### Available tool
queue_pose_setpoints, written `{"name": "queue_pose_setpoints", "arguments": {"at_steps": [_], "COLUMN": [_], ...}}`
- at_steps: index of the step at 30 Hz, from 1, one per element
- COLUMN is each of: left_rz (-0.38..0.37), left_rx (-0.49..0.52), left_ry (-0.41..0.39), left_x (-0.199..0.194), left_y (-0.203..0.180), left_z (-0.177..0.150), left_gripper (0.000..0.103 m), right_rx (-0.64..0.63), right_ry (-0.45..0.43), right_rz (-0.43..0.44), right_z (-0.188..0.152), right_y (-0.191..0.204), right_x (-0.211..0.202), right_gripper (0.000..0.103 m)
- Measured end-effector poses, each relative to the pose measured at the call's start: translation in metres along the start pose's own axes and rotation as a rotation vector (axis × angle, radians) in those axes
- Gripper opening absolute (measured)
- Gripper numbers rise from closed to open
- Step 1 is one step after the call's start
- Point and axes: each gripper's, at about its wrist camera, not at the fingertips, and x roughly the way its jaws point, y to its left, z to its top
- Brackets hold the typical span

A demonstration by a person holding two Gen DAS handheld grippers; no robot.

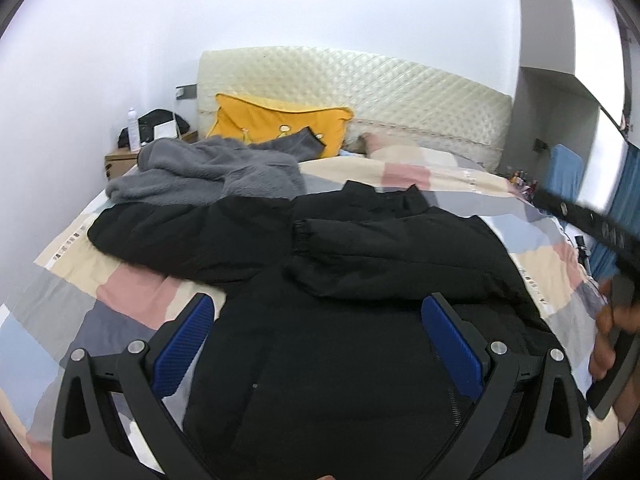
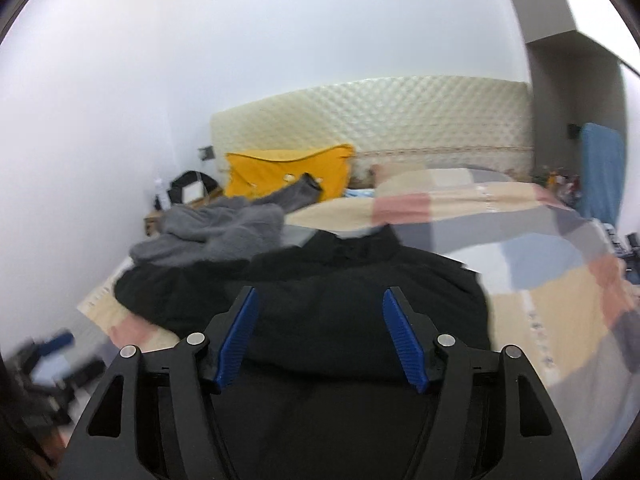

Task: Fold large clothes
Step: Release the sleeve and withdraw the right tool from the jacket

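A large black padded jacket [image 1: 360, 264] lies spread on the bed, one sleeve [image 1: 384, 240] folded across its body. My left gripper [image 1: 320, 320] hovers over the jacket's lower part with its blue pads far apart and nothing between them. In the right wrist view the same jacket [image 2: 360, 300] fills the middle. My right gripper [image 2: 320, 320] stands open above it and holds no cloth. A hand [image 1: 608, 320] on the right gripper's handle shows at the right edge of the left wrist view.
A grey fleece garment [image 1: 208, 176] lies bunched behind the jacket at the left. The bed has a checked quilt [image 1: 132, 292], a yellow pillow [image 1: 280, 120] and a cream quilted headboard [image 1: 360, 88]. A nightstand [image 1: 120, 160] with a bottle [image 1: 133, 128] stands by the left wall.
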Motion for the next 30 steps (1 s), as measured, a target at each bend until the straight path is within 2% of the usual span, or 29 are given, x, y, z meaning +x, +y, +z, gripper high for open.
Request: {"name": "queue_pose_setpoints", "arguments": {"at_steps": [7,14,18,22,27,30], "left_rz": [-0.024,-0.044,-0.038,-0.04,-0.062,-0.125], "left_rx": [0.07,0.105,0.108,0.099,0.088,0.059], "left_ry": [-0.032,-0.034,-0.025,-0.014,-0.014,-0.013], "left_x": [-0.018,-0.023,-0.015,-0.011,-0.009,-0.009], "left_y": [-0.037,-0.062,-0.066,-0.066,-0.065,-0.061], "left_z": [-0.004,-0.009,-0.015,-0.02,-0.027,-0.03], "left_gripper": [0.103,0.103,0.103,0.103,0.103,0.103], "right_rx": [-0.05,-0.003,0.031,0.011,0.024,0.003], "right_ry": [0.007,-0.021,-0.04,-0.042,-0.045,-0.065], "right_rz": [-0.056,-0.069,-0.065,-0.069,-0.085,-0.091], "right_z": [-0.035,-0.057,-0.069,-0.084,-0.1,-0.108], "right_y": [-0.031,-0.045,-0.048,-0.047,-0.045,-0.042], "right_x": [-0.054,-0.094,-0.109,-0.122,-0.141,-0.15], "right_gripper": [0.064,0.07,0.073,0.074,0.075,0.076]}}
